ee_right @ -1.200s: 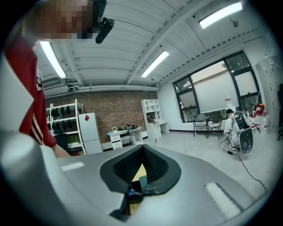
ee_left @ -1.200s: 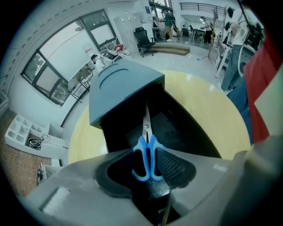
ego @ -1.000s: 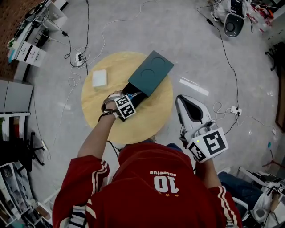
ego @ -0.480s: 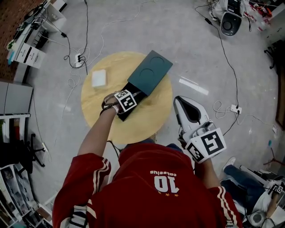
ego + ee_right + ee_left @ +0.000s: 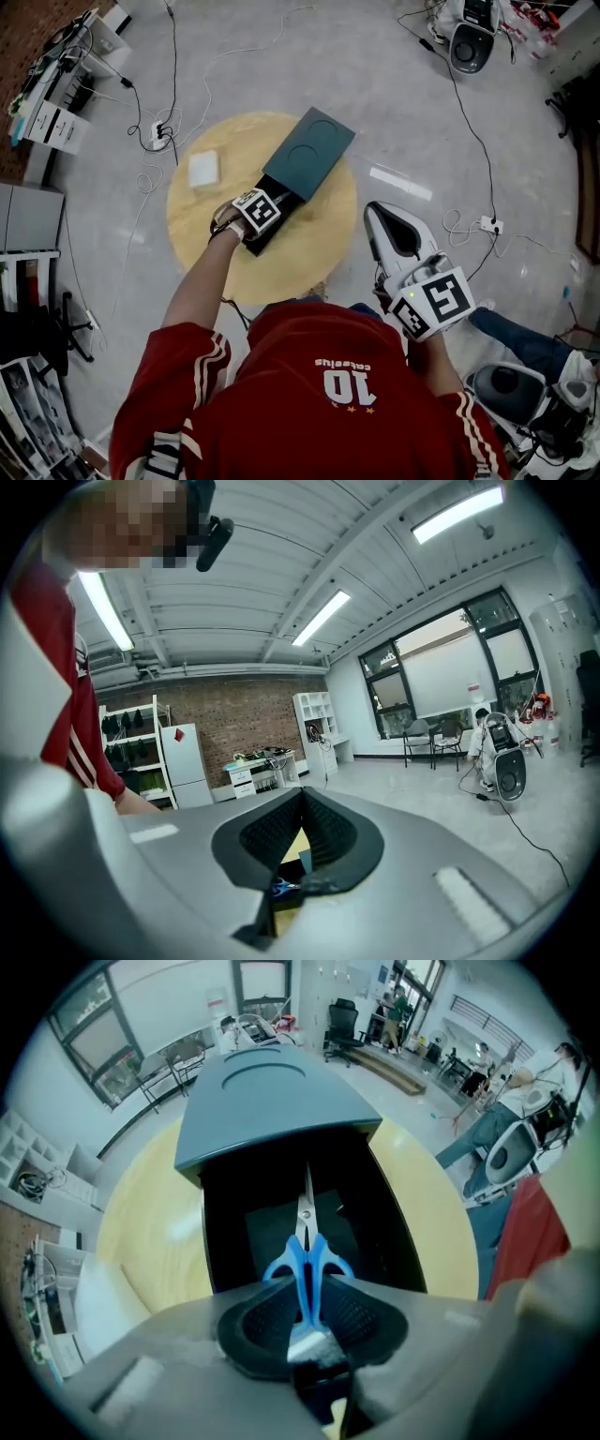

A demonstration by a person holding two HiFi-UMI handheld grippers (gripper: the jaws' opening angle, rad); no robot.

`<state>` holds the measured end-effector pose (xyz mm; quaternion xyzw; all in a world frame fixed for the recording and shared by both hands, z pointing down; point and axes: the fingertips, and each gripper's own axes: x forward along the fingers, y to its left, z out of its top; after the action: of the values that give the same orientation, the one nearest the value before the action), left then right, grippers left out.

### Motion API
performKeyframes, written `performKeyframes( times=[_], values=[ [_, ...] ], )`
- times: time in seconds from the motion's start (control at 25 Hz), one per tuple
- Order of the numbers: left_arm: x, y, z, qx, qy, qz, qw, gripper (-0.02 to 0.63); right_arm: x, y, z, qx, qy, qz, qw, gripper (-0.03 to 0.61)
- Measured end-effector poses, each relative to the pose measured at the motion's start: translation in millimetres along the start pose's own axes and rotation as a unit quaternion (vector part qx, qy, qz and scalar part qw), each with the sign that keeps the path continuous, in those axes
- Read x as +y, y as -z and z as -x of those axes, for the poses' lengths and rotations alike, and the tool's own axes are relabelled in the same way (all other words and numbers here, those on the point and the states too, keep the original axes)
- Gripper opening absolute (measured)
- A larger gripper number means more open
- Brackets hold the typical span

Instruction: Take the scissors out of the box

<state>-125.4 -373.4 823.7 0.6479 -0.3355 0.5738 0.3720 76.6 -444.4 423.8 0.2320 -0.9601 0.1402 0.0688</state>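
Just ahead of the left claw [image 5: 305,1283], the box's teal sleeve [image 5: 267,1101] covered the far end of its black tray [image 5: 230,1241] on the round wooden table [image 5: 141,1213], and a white square pad [image 5: 203,170] lay well off to the claw's left. That claw pointed straight down into the tray, its jaws just closing and now clenched on the blue handles of the scissors [image 5: 307,1241], whose blades ran toward the sleeve. I had the right claw [image 5: 302,797] nearly level beside the table, jaws together and empty.
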Motion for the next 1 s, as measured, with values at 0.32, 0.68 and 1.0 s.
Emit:
performKeyframes(
  times=[0.32, 0.68, 1.0],
  values=[
    [8, -10, 31, -0.099, -0.023, 0.011, 0.9947, 0.095, 21, -4, 9, -0.009, -0.001, 0.008, 1.0, -0.005],
    [9, 11, 69, -0.144, -0.058, 0.026, 0.9875, 0.095, 58, -12, 23, -0.025, 0.0, 0.016, 1.0, -0.005],
    [2, 33, 118, -0.212, -0.088, 0.066, 0.971, 0.095, 88, -17, 40, -0.042, 0.008, 0.026, 0.999, -0.005]
  ],
)
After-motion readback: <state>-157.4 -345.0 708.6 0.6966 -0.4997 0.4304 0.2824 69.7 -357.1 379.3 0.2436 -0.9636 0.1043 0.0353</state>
